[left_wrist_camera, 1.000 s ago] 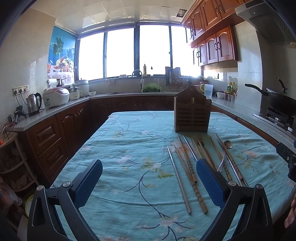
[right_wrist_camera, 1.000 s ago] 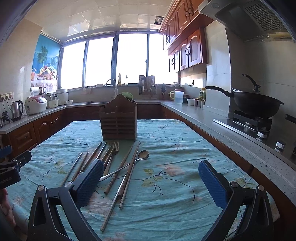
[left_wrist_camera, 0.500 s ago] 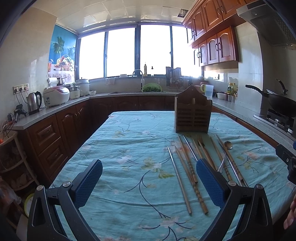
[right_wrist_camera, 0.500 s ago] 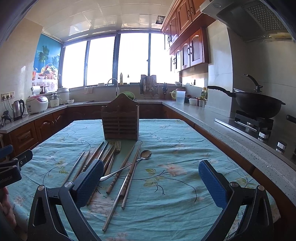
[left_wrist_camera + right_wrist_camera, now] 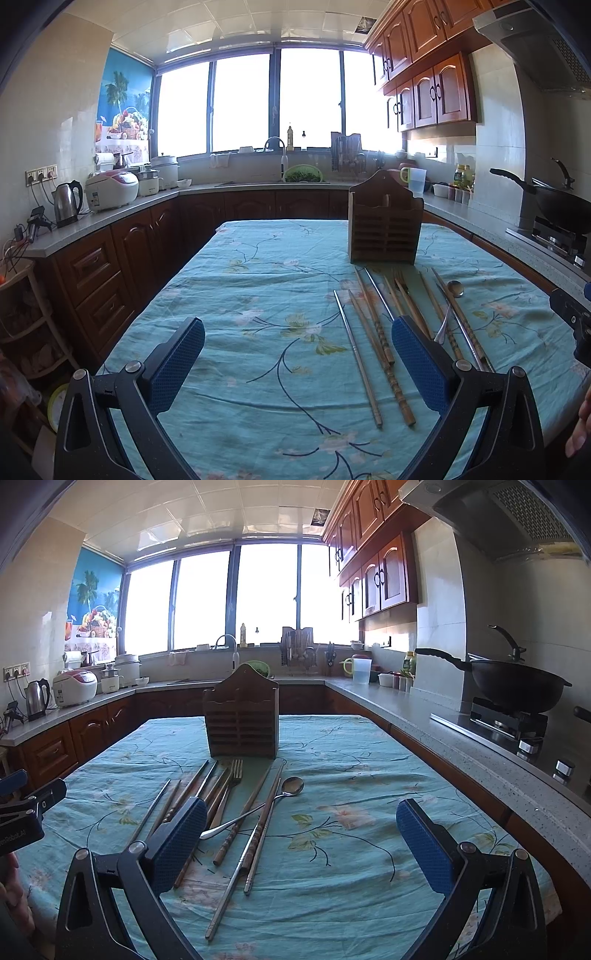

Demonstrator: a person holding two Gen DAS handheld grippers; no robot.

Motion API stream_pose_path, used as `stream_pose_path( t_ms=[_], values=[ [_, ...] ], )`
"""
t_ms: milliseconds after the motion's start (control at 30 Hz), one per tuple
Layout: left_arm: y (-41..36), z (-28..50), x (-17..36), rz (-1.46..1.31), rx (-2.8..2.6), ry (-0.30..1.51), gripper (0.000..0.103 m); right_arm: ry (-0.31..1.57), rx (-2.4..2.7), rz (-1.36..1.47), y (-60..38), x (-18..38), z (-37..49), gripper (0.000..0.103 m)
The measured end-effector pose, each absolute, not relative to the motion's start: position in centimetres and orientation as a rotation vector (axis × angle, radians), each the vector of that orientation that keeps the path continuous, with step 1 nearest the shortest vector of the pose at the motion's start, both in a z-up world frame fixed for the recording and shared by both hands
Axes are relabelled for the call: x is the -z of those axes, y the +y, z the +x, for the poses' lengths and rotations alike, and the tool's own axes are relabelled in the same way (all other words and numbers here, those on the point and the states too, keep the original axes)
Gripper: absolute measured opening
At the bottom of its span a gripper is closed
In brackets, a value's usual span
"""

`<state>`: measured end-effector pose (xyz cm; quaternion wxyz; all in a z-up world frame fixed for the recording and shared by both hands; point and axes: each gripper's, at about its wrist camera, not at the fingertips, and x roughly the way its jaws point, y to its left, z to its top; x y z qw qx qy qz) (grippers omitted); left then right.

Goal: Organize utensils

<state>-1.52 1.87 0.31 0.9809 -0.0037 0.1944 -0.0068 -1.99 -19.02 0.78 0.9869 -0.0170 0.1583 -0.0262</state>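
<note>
Left gripper (image 5: 297, 363) hovers with jaws spread wide and empty over the teal tablecloth (image 5: 258, 295), left of the wooden utensil holder (image 5: 384, 229). Chopsticks (image 5: 236, 823), a fork (image 5: 231, 782) and a spoon (image 5: 291, 786) lie loose in front of the holder (all flat on the cloth). Right gripper (image 5: 301, 843), likewise spread and empty, hovers nearer than the holder, above the utensils.

One partial marking noted: white lettering "enRobot.AI", cut off at the frame edge, on the left gripper (image 5: 22, 812) body. Nothing else is legible.
</note>
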Motion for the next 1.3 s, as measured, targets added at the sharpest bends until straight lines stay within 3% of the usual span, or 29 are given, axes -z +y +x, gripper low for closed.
stream_pose_path(
  t_ms=[400, 833, 967, 1133, 1300],
  values=[
    [2.1, -0.6, 0.0, -0.027, 0.020, 0.428, 0.102, 0.348, 0.034, -0.018, -19.4, -0.6, -1.5, 0.103],
    [2.9, 5.3, -1.6, -0.076, 0.089, 0.618, 0.100, 0.481, -0.052, 0.099, -21.4, -0.9, 2.8, 0.101],
    [2.9, 8.4, -2.3, -0.085, 0.128, 0.693, 0.095, 0.541, -0.095, 0.140, -21.6, -1.0, 5.5, 0.089],
    [2.6, 12.4, -2.7, -0.082, 0.174, 0.776, 0.086, 0.621, -0.132, 0.193, -21.8, -0.6, 9.2, 0.067],
    [2.0, 15.7, -2.5, -0.064, 0.204, 0.855, 0.073, 0.680, -0.157, 0.211, -21.6, -0.3, 12.6, 0.057]
  ],
)
